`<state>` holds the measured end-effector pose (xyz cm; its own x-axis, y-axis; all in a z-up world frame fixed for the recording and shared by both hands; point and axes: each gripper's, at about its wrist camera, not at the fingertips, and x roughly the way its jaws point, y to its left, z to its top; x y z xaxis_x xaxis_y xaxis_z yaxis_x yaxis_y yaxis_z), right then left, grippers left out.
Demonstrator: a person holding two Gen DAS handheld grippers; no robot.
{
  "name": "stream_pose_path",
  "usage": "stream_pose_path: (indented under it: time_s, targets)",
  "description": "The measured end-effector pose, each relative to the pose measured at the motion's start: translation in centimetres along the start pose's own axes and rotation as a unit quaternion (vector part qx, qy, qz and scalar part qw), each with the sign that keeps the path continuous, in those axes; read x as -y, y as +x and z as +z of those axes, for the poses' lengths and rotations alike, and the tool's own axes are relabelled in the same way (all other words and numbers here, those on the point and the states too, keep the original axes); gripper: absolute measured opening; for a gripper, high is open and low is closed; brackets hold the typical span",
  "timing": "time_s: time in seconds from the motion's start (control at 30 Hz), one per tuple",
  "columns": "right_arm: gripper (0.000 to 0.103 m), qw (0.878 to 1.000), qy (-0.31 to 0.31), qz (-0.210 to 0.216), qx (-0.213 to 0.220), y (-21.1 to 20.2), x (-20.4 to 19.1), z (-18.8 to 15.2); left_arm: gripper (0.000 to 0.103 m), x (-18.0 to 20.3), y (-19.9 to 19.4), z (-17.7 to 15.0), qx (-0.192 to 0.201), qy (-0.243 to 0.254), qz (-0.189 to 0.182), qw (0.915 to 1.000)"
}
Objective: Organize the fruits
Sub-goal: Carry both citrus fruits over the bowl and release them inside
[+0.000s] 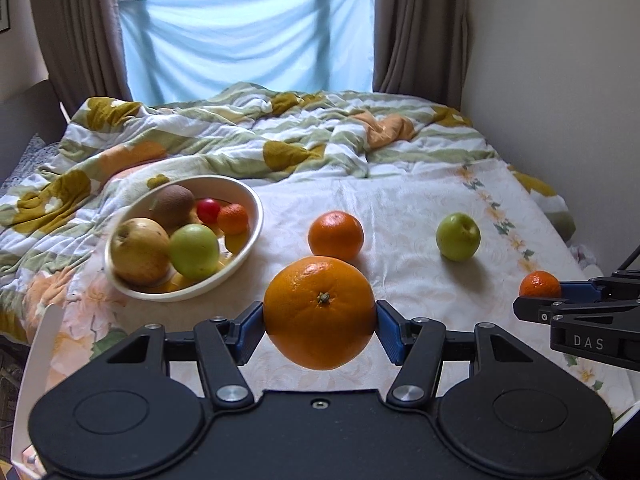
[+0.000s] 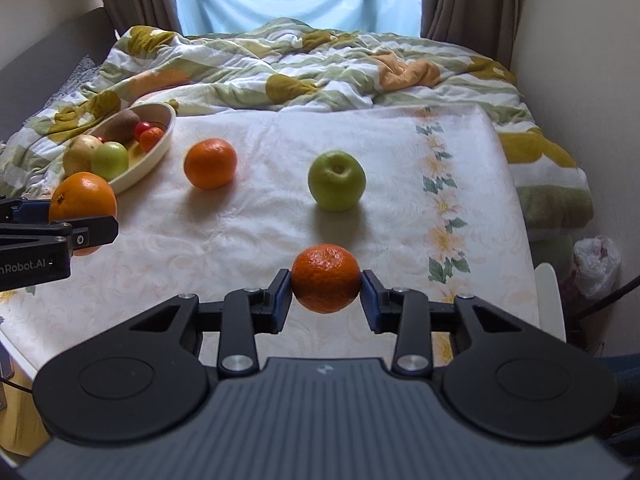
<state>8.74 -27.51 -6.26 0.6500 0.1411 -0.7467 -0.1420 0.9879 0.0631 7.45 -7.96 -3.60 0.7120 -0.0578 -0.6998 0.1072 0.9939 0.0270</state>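
Note:
My left gripper [image 1: 319, 322] is shut on a large orange [image 1: 319, 312], held above the sheet near the front; it also shows in the right wrist view [image 2: 82, 200]. My right gripper [image 2: 325, 292] is shut on a small tangerine [image 2: 325, 278], seen at the right in the left wrist view [image 1: 540, 284]. A cream bowl [image 1: 248, 240] at the left holds apples, a kiwi, a small red fruit and a tangerine. A loose orange [image 1: 336, 235] and a green apple [image 1: 458, 236] lie on the sheet.
A rumpled striped quilt [image 1: 240, 136] covers the back of the bed. A wall runs along the right side [image 1: 560, 100]. A curtained window [image 1: 248, 40] is behind. A plastic bag [image 2: 596, 260] lies on the floor at the right.

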Motion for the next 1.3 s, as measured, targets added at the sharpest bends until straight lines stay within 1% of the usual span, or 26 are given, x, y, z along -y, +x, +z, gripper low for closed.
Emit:
stream_pose_path:
  time_s: [0.27, 0.4, 0.5, 0.6, 0.73, 1.0, 1.3]
  targets:
    - [0.052, 0.999, -0.03, 0.027, 0.018, -2.2, -1.2, 2.3, 0.063, -1.6, -3.3, 1.0, 0.02, -0.024, 0.033, 0.999]
    - [0.052, 0.998, -0.048, 0.035, 0.03, -2.6, -2.2, 3.9, 0.063, -3.1, -4.1, 1.9, 0.029, -0.033, 0.044, 0.998]
    - [0.052, 0.997, -0.052, 0.041, 0.033, -2.6, -3.1, 5.3, 0.063, -4.5, -3.9, 2.8, 0.027, -0.038, 0.049, 0.9977]
    - [0.052, 0.997, -0.055, 0.05, 0.036, -2.2, -4.3, 6.9, 0.063, -6.0, -3.1, 3.8, 0.029, -0.035, 0.052, 0.9976]
    - [0.052, 0.996, -0.062, 0.049, 0.04, -1.0, -6.2, 9.1, 0.063, -8.3, -1.3, 5.3, 0.025, -0.032, 0.051, 0.9979]
    - [0.052, 0.997, -0.058, 0.051, 0.032, 3.0, -10.1, 12.9, 0.063, -12.4, 3.7, 7.8, 0.004, -0.023, 0.043, 0.9988]
    - [0.052, 0.998, -0.042, 0.043, 0.016, 7.9, -13.0, 15.5, 0.063, -14.4, 9.4, 9.7, -0.029, 0.007, 0.018, 0.9994]
